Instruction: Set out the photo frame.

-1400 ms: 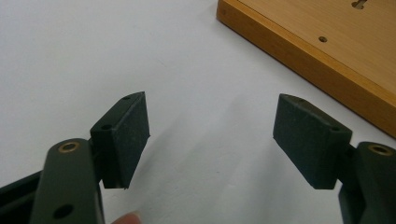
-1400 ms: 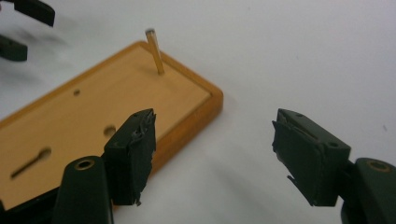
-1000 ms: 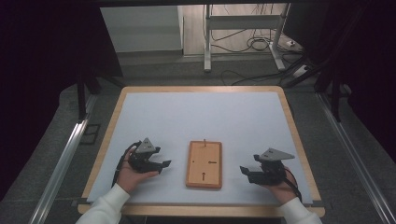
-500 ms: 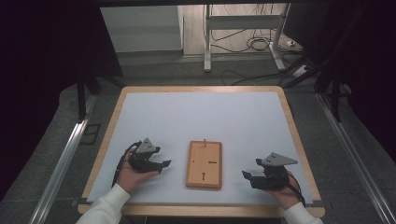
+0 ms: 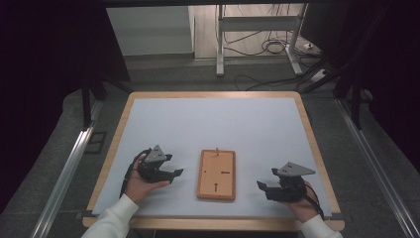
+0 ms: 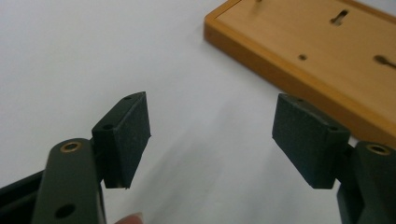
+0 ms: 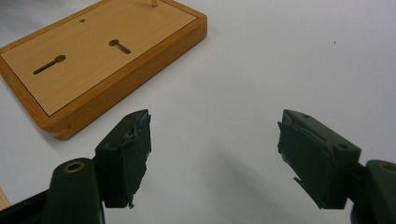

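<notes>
The work looks to be at its opening step — the approach, with nothing yet gripped. A wooden board [image 5: 217,174] lies flat on the white table [image 5: 213,124], back side up, showing 2 keyhole slots and a small peg at its far end, and it sits between the 2 tongs.

The left gripper [image 5: 173,174] rests on the table just to the left of the board, its jaws pointing toward the board's long left edge, near but not touching. In the left gripper view its 2 pads [image 6: 128,135] stand wide apart with only bare table between them, and the board [image 6: 327,56] lies ahead and to the right. The right gripper [image 5: 262,187] sits to the right of the board's near corner, a little farther off. Its jaws are released too — the pads [image 7: 128,154] are spread with nothing between them, and the board [image 7: 93,60] lies ahead to the left.

Next, I judge, one or both tongs must close in on the board's raised rim. The board is low and flat, so a jaw has to come down over an edge, or the 2 tongs must pinch it from opposite sides, before any lift or turn.
</notes>
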{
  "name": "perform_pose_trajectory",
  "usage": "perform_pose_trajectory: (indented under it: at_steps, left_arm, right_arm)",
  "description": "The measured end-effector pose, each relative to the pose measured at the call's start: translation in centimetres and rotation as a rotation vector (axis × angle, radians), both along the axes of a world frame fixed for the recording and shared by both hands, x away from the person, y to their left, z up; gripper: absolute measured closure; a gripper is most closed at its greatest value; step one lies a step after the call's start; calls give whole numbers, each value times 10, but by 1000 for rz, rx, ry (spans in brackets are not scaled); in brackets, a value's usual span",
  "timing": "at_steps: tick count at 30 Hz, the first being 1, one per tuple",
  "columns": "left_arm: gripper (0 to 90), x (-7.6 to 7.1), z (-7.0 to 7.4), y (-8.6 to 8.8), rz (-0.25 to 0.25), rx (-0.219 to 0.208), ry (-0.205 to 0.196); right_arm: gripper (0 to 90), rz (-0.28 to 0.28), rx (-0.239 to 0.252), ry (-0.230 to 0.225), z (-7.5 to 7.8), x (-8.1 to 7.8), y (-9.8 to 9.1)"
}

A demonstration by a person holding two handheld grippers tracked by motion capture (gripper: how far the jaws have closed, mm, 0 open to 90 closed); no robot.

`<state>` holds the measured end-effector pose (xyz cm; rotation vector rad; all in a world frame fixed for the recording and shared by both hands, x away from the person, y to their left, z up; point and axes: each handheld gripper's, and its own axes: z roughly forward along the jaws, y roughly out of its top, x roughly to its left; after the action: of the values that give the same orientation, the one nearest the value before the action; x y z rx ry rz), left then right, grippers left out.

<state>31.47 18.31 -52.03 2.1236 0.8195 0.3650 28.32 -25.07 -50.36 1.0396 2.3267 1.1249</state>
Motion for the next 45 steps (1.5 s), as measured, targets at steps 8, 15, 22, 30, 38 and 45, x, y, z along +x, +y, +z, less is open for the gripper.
perform_pose_trajectory:
  at_steps: [8,15,22,30,38,45]
  left_arm:
    - [272,10,11,-14,-40,-46,1]
    - [269,20,23,-26,-72,-83,-4]
    - [255,29,26,-39,-103,-79,17]
    - [218,37,30,-52,-127,-83,3]
    - [188,43,32,-66,-142,-71,-3]
    - [220,49,27,-83,-173,-52,11]
  right_arm:
    - [255,-2,-4,-2,0,-1,2]
    - [255,-5,-2,-4,1,-1,2]
    - [255,-17,0,-7,2,-1,0]
    - [255,-21,-12,-13,2,-1,-1]
    - [250,-32,-13,-13,1,0,-2]
    - [248,-33,-18,-9,0,0,-2]
